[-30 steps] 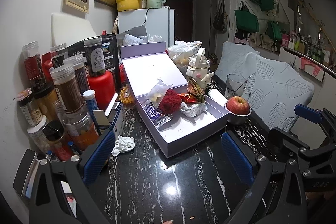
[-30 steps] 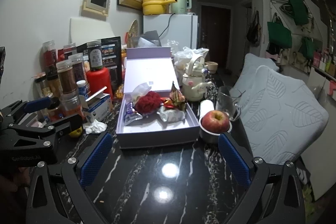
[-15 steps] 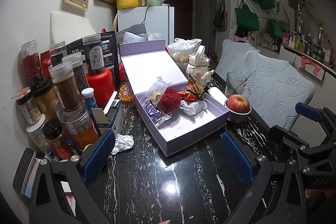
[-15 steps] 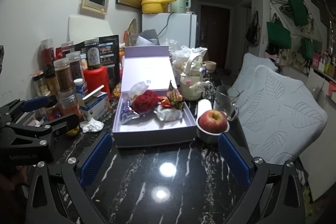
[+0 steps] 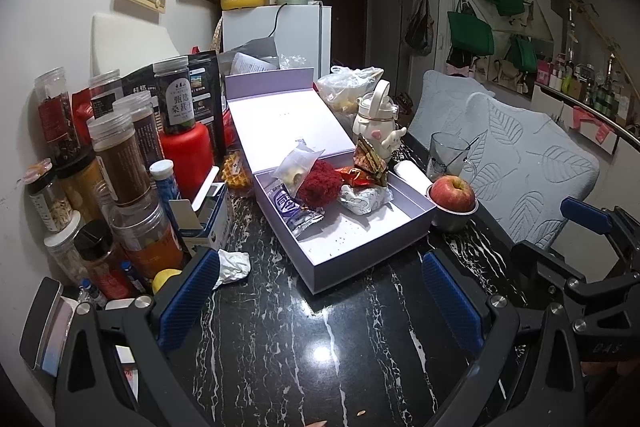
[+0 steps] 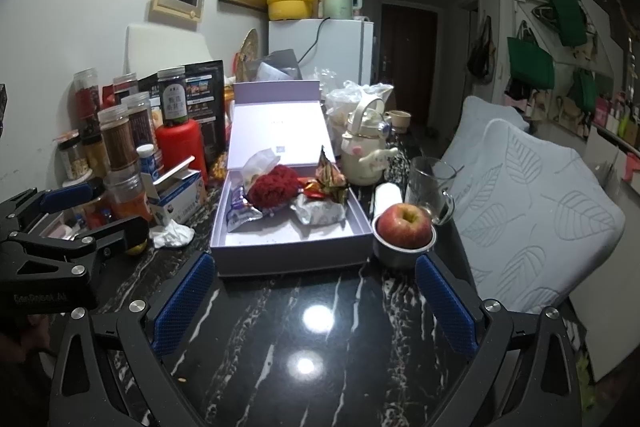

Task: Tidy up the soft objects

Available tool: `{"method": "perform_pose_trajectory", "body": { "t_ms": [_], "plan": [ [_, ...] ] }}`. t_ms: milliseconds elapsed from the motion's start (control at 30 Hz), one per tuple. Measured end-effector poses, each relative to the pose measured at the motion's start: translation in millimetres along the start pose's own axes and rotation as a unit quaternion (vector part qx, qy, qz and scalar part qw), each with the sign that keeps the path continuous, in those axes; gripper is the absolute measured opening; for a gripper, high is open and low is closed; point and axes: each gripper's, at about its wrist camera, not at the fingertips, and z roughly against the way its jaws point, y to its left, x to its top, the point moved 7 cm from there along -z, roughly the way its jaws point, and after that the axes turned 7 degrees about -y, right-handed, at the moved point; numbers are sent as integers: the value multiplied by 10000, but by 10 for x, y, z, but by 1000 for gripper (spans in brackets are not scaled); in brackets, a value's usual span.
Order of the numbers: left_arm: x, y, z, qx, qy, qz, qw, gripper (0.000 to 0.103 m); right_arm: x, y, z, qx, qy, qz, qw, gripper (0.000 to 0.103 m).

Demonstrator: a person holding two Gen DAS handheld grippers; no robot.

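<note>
Both tools agape, empty; lavender box ahead

A lived-in home: fridge, food jars, cushioned chairs at a marble table.

Right gripper hangs wide open and empty over the black marble table. Ahead sits the open lilac box, a red fuzzy ball inside among wrappers. An apple in its bowl stands just right.
</note>
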Motion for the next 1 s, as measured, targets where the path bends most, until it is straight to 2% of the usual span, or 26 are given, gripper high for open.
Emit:
{"method": "perform_pose_trajectory", "body": {
  "t_ms": [633, 1000],
  "plan": [
    [-54, 18, -77, 42, 169, -12, 9998, 103, -102, -109, -29, -73, 149, -122, 9998, 102],
    [-108, -22, -131, -75, 248, 6, 9997, 103, -144, -138, -25, -96, 187, -147, 9997, 102]
  ]
}}
